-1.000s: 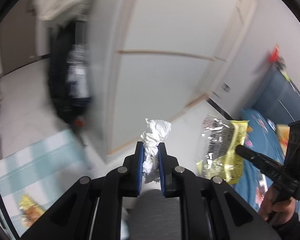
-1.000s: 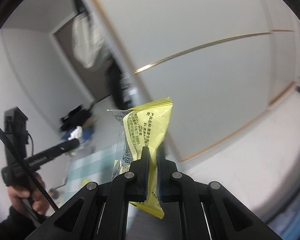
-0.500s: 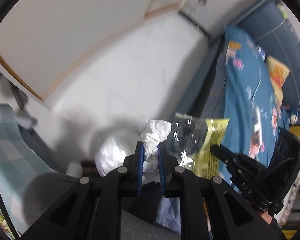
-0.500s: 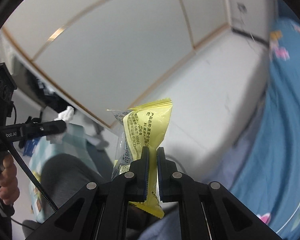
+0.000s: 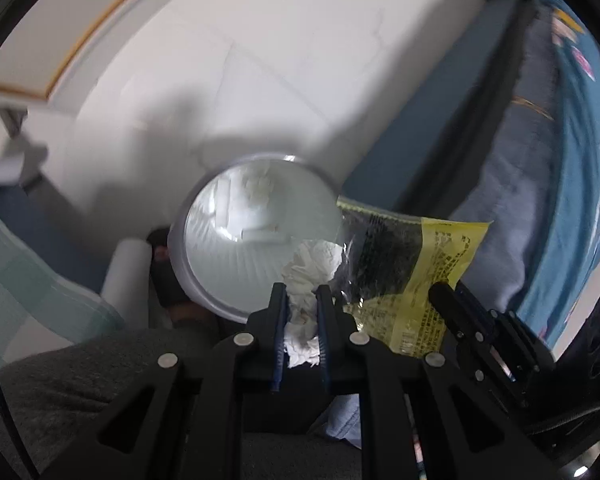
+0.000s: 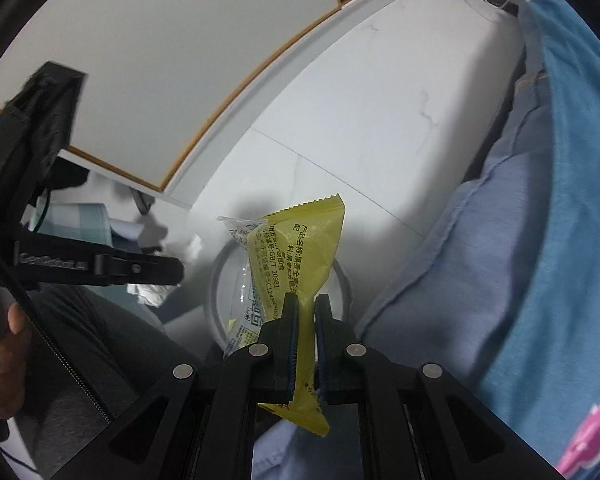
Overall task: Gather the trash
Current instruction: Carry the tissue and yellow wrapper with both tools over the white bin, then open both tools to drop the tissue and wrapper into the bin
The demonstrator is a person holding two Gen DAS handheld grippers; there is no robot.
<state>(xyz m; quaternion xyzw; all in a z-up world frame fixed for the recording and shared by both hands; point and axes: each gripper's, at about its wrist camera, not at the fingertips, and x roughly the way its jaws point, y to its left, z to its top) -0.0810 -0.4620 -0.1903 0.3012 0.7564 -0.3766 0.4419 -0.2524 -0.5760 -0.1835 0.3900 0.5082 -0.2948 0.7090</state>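
Left wrist view now looks down into the round white plastic trash bin [image 5: 256, 236], which was only a pale blur at the frame's lower edge half a second ago and not visible at all a second ago, when both cameras faced the wardrobe doors. I have swung both grippers over to the bin, so I judge the carrying is done and the drop is what remains.

My left gripper [image 5: 300, 292] is clenched on one crumpled white tissue wad [image 5: 312, 260], which hangs over the bin's near rim. My right gripper [image 6: 306, 304] is clamped on one yellow-and-clear plastic snack wrapper [image 6: 296, 256]; from the left wrist view that wrapper [image 5: 412, 264] sits at the bin's right edge, partly over the rim. From the right wrist view the bin [image 6: 216, 280] lies directly behind the wrapper.

Count: two grippers, each holding one piece of trash, so two pieces in hand; one bin. Inside the bin I see a few pale scraps, too blurred to count. Beside the bin, on its right, lies blue bedding [image 6: 560, 200].

Both pieces look light; I expect they will fall when released, though the wrapper may catch the rim.
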